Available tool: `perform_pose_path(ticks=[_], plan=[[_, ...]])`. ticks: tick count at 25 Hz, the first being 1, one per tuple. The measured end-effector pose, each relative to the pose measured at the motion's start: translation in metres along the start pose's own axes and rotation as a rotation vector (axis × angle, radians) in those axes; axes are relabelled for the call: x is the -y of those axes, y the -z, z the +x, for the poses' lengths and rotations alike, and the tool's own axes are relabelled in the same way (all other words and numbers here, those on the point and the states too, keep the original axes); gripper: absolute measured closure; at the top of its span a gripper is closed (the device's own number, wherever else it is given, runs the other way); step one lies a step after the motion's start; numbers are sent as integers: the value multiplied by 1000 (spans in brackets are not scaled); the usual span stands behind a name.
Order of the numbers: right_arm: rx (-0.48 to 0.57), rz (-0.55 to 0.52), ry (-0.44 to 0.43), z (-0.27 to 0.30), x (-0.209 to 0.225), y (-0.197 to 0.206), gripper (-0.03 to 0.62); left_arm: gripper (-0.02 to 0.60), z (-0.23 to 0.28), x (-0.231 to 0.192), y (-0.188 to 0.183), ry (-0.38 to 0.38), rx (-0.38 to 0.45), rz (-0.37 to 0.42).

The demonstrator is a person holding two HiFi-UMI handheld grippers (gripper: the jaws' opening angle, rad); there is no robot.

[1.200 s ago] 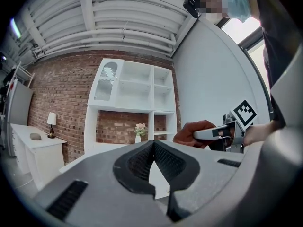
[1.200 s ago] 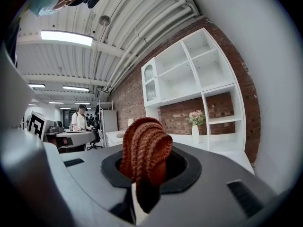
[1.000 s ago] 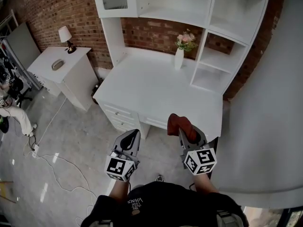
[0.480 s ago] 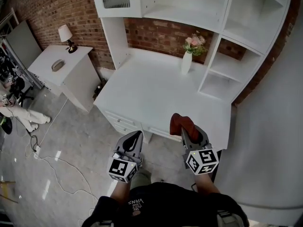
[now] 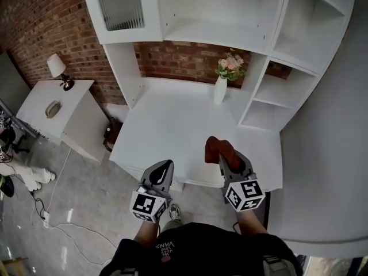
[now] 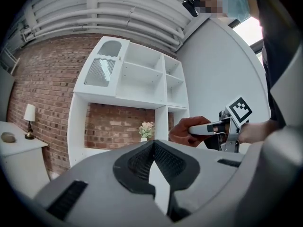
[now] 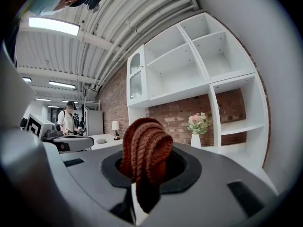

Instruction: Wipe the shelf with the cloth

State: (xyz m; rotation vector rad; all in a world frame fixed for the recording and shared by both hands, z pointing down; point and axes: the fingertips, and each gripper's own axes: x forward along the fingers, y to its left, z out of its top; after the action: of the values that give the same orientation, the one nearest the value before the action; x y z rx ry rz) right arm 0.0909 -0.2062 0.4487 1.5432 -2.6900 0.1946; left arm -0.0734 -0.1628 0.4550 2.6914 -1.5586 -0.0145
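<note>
The right gripper [image 5: 223, 156] is clamped on the cloth [image 5: 218, 148]. The rust-red knitted bundle is pinched between its jaws, and a rounded, ribbed wad bulges up and out past the tips. In the right gripper view the cloth [image 7: 145, 148] fills the middle of the jaw opening, with a narrow tail hanging down between the pads.

The left gripper [image 5: 163, 167] sits just to the left of the right one, level with it. Its jaws are together at the tips with nothing between them. In its own view the two dark pads [image 6: 166, 160] meet in a point, and the right gripper [image 6: 210, 128] shows off to its right with the cloth [image 6: 186, 132] at its front.

Ahead of and below both grippers lies the white desk [image 5: 172, 122]; the cloth sits over its near edge. Whether it touches the top is hard to judge from above, though it seems to be held clear. Beyond the right gripper and slightly ahead of it, a white vase [image 5: 220, 89] of pink flowers stands at the back of the desk against the brick wall [image 5: 184, 56]. The shelf [image 5: 221, 33] rises above the desk, well forward of the cloth, with open compartments ahead and to the right.

Far to the left of the left gripper stands a side table [image 5: 43, 108] with a lamp [image 5: 58, 69].
</note>
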Motion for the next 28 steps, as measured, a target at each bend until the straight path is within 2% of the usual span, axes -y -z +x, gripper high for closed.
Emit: perform_pose_path(ticks=[8, 13, 18, 23, 28], plan=[[63, -87, 18, 81, -27, -42, 499, 574, 15, -66, 1, 68, 1, -13], [137, -166, 19, 130, -39, -92, 499, 574, 14, -98, -3, 82, 12, -12], [215, -254, 40, 175, -41, -154, 499, 574, 9, -115, -2, 93, 8, -26], [278, -290, 81, 208, -30, -207, 499, 574, 7, -124, 2, 106, 16, -45], [296, -328, 104, 239, -13, -260, 497, 574, 17, -122, 5, 121, 8, -39]])
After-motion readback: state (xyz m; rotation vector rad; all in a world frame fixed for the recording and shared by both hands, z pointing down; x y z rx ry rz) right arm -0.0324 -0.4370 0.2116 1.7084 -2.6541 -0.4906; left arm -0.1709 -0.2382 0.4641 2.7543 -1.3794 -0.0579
